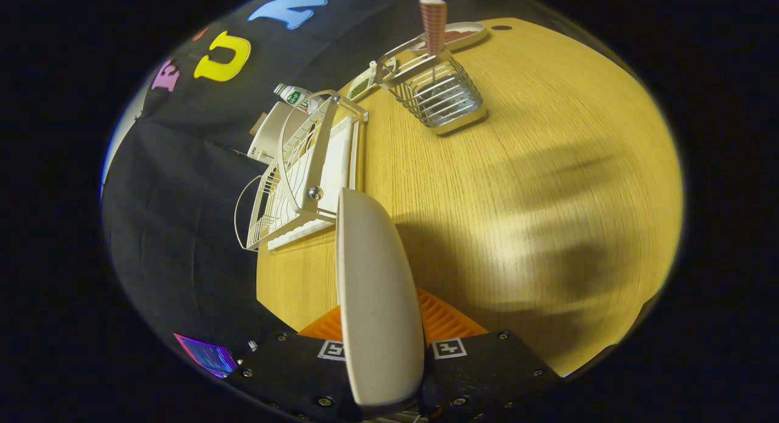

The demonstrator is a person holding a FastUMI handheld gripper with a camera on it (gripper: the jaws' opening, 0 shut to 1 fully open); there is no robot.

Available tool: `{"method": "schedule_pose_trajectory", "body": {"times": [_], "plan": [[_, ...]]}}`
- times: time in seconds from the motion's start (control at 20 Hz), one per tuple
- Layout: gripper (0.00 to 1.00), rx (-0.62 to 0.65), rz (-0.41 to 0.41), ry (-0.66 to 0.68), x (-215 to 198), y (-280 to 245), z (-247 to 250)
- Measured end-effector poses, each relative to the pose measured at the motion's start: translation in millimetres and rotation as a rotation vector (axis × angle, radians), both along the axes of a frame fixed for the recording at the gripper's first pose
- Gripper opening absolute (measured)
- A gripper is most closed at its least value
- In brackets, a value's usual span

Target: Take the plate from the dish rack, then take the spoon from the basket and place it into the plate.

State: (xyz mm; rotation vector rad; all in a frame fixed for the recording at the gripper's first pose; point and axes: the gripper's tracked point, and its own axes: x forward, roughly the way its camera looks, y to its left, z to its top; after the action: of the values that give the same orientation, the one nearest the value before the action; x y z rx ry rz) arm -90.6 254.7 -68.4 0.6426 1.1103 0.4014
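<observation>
Now we hold the plate (377, 301) edge-on in the tongs (384, 344), both fingers pinching its rim from either side, so it stands upright and tilted rather than flat. We take the dish rack (304, 173) as our landmark: the plate is clear of it, just in front of its near corner and above the bare tabletop (548, 185). We judge that the first step is done and that the upright hold simply follows from how a plate sits in a rack's slots; it will want turning flat before it is set down. Beyond the rack, farther along the tabletop, stands the wire basket (441, 94) with a checked handle (433, 24) rising from it, probably the spoon's, though we cannot tell. Behind the rack, against the booth wall, lie a bottle (292, 95) and some shallow dishes (453, 36). The open wood beside the rack looks the sensible landing place, leaving the basket within easy reach.
</observation>
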Motion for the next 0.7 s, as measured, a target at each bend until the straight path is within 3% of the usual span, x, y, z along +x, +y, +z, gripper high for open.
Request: {"method": "schedule_pose_trajectory", "body": {"times": [0.1, 0.15, 0.2, 0.25, 0.3, 0.5, 0.7], "plan": [[0.34, -0.030, -0.007, -0.008, 2, -12, -5], [0.42, -0.031, 0.000, -0.010, 2, -15, -5], [0.42, -0.068, 0.000, -0.007, 2, -21, -8], [0.52, -0.101, 0.004, -0.018, 4, -29, -11], [0.56, -0.121, 0.004, -0.025, 3, -35, -13], [0.59, -0.165, -0.037, -0.075, 9, -68, -3], [0.59, -0.264, -0.095, -0.262, 22, -103, 42]]}}
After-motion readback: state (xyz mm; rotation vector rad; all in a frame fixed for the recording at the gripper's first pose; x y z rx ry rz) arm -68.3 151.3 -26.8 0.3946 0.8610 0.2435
